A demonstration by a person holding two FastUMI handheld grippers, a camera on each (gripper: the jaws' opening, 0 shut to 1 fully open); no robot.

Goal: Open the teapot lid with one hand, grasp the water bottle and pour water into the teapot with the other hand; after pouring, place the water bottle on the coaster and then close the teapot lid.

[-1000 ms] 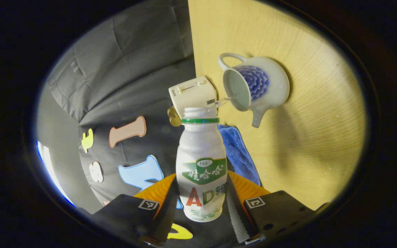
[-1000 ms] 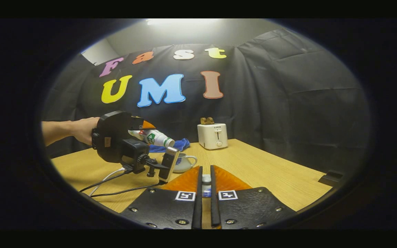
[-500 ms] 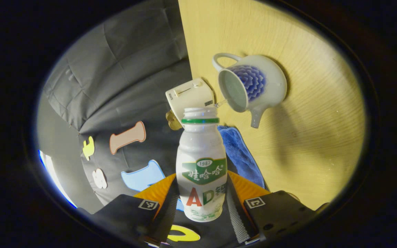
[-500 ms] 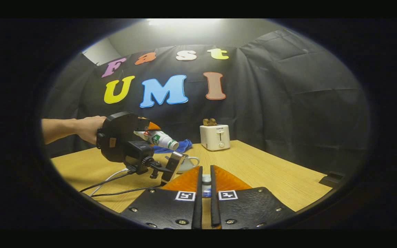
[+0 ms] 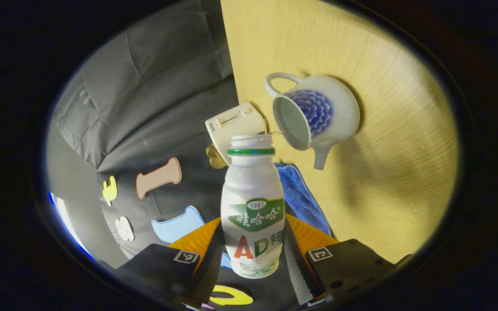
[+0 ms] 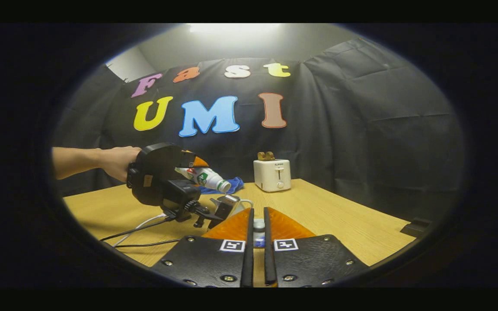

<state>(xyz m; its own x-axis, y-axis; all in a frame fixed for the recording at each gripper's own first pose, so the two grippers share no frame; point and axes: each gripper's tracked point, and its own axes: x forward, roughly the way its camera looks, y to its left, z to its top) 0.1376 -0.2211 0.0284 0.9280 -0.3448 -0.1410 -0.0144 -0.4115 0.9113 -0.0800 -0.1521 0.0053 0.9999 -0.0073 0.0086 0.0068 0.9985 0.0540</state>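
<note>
1. Teapot (image 5: 318,113) dominates the left gripper view: white with a blue flower pattern, lid off, its open mouth facing the camera, standing on the wooden counter (image 5: 387,172). The left hand-held gripper (image 5: 253,255) is clamped on the water bottle (image 5: 252,207), both fingers pressing its lower body. The bottle's uncapped mouth sits just beside the teapot's rim, and a thin trickle of water (image 5: 275,132) bridges the two. A white toaster (image 5: 234,125) and a blue cloth (image 5: 298,196) lie behind the bottle.

2. In the right gripper view, the right hand-held gripper (image 6: 256,242) has its fingers nearly together, clamped on a small pale knob, apparently the teapot lid (image 6: 258,224). Farther off, a hand (image 6: 119,162) holds the left hand-held gripper (image 6: 195,166), tipping the water bottle (image 6: 208,179) mouth-down. The toaster (image 6: 272,175) stands at the counter's (image 6: 339,216) far edge.
</note>
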